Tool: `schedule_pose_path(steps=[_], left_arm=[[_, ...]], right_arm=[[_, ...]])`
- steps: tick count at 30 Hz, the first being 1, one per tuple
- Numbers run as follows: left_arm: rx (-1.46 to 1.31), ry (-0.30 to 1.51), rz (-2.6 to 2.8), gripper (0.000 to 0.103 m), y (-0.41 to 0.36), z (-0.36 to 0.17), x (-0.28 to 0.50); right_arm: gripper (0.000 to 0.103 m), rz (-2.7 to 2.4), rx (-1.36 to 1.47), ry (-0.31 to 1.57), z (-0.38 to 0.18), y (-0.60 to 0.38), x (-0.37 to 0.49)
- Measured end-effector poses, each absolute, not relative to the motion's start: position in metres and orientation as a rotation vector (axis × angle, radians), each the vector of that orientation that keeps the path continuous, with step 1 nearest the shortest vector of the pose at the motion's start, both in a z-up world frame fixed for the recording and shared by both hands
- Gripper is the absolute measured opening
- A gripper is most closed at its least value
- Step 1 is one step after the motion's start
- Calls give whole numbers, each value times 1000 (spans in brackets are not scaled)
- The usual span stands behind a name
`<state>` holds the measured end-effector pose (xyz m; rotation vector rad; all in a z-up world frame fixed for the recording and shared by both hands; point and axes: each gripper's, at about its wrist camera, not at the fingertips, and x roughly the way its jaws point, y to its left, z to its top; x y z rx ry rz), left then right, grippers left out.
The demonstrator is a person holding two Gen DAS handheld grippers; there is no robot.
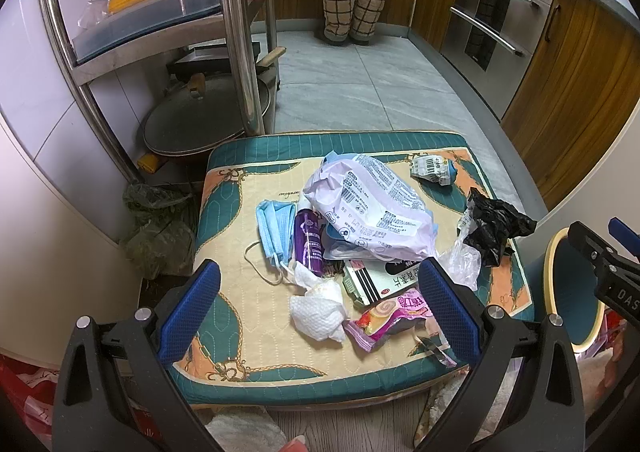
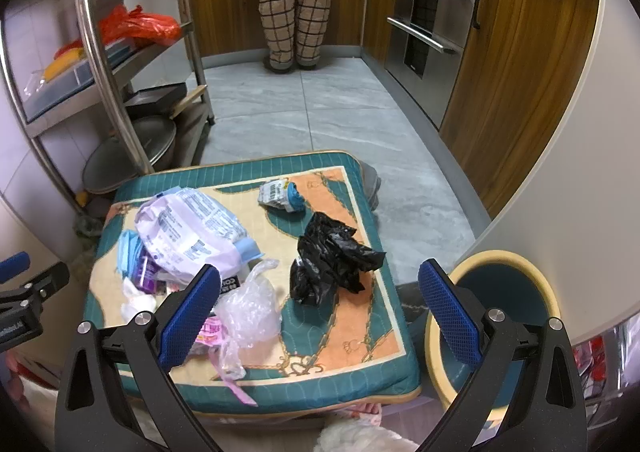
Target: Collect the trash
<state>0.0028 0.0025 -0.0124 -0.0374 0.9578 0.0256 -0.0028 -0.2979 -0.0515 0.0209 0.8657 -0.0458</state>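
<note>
Trash heaped on a cushion, both tongs spread wide and empty above its near edge.

The left tongs [image 1: 318,310] hang released over a crumpled tissue [image 1: 318,312] and pink snack wrapper [image 1: 386,318]; the right tongs [image 2: 319,310] gape near a clear plastic bag [image 2: 250,306] and black bag [image 2: 330,258]. On the patterned cushion [image 2: 352,336] also lie a large white package [image 1: 370,207], blue mask [image 1: 272,230] and purple tube [image 1: 308,240]. A yellow-rimmed bin [image 2: 496,258] stands just beside the cushion's right side.

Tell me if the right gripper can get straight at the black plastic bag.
Probably yes: the right gripper is open, and the black plastic bag lies uncovered on the cushion just ahead, nothing between.
</note>
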Motion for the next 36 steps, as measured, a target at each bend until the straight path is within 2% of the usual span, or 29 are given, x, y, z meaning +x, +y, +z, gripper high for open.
schedule_pose_path(steps=[11, 17, 21, 27, 30, 33, 35, 36], left_arm=[[-82, 966, -46, 97, 3, -16, 12], [-52, 886, -97, 97, -16, -6, 42], [20, 844, -158, 97, -42, -10, 72], [79, 862, -209, 97, -75, -36, 119], [105, 881, -230, 97, -84, -49, 138], [110, 903, -252, 97, -91, -62, 159], [93, 923, -267, 97, -94, -71, 172], [78, 940, -280, 97, -96, -77, 180]], right_arm=[[98, -47, 46, 864, -47, -308, -5], [98, -66, -1, 874, -41, -328, 37], [98, -9, -57, 892, -54, -342, 55], [98, 124, 88, 1070, -100, -368, 82], [98, 172, 36, 1110, -124, -365, 85], [96, 213, -20, 1158, -145, -361, 92], [87, 259, -14, 1195, -156, -360, 97], [71, 280, -23, 1211, -161, -357, 97]])
